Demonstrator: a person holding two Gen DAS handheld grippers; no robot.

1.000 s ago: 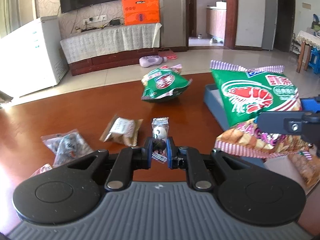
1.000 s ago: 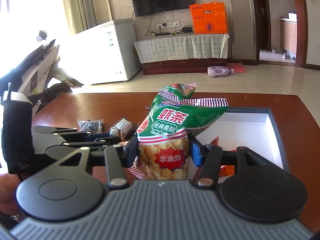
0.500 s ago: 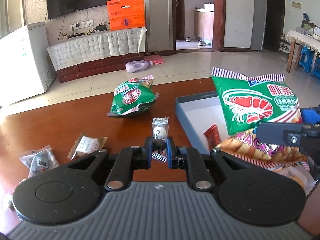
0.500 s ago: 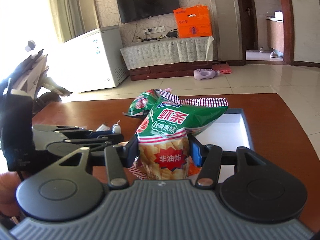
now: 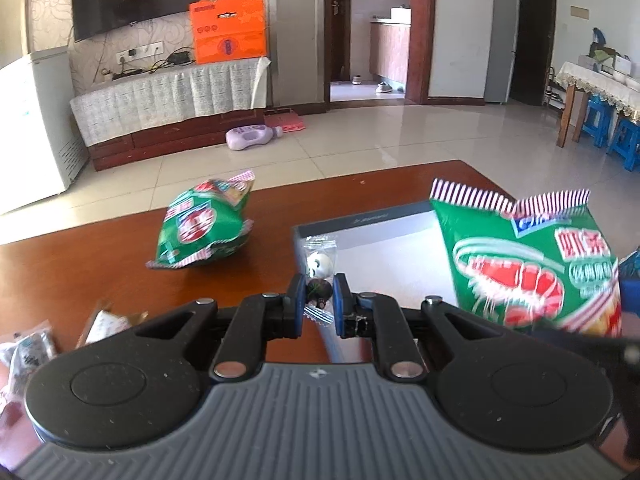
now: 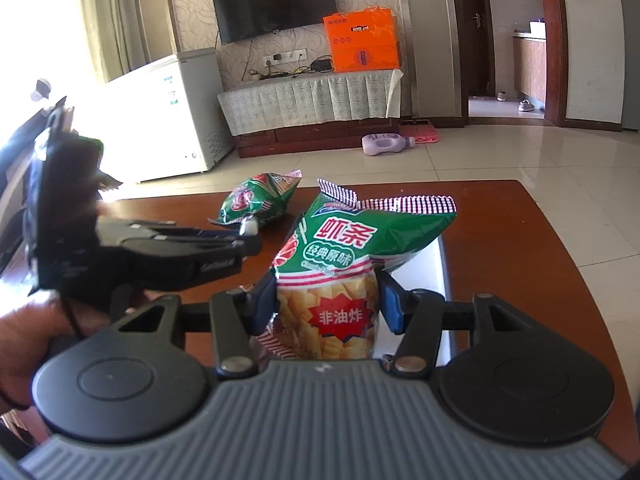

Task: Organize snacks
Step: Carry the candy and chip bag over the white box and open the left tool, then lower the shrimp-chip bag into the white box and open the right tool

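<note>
My left gripper (image 5: 318, 294) is shut on a small clear candy packet (image 5: 319, 266) with a white ball inside, held above the near left corner of the grey box (image 5: 360, 220) with a white floor. My right gripper (image 6: 326, 300) is shut on a green shrimp-chip bag (image 6: 344, 276), upright over the box (image 6: 444, 264); the bag also shows at the right of the left wrist view (image 5: 528, 264). A second green chip bag (image 5: 204, 224) lies on the brown table left of the box, and shows in the right wrist view (image 6: 258, 202).
Small wrapped snacks (image 5: 106, 322) and a clear packet (image 5: 26, 350) lie on the table (image 5: 100, 264) at the near left. The left gripper's body (image 6: 160, 256) and the hand holding it fill the left of the right wrist view. The table's far edge is close behind the box.
Both grippers have moved right and forward with their loads. The left one now holds the candy packet over the box's corner. The loose green bag has shifted left in view.
</note>
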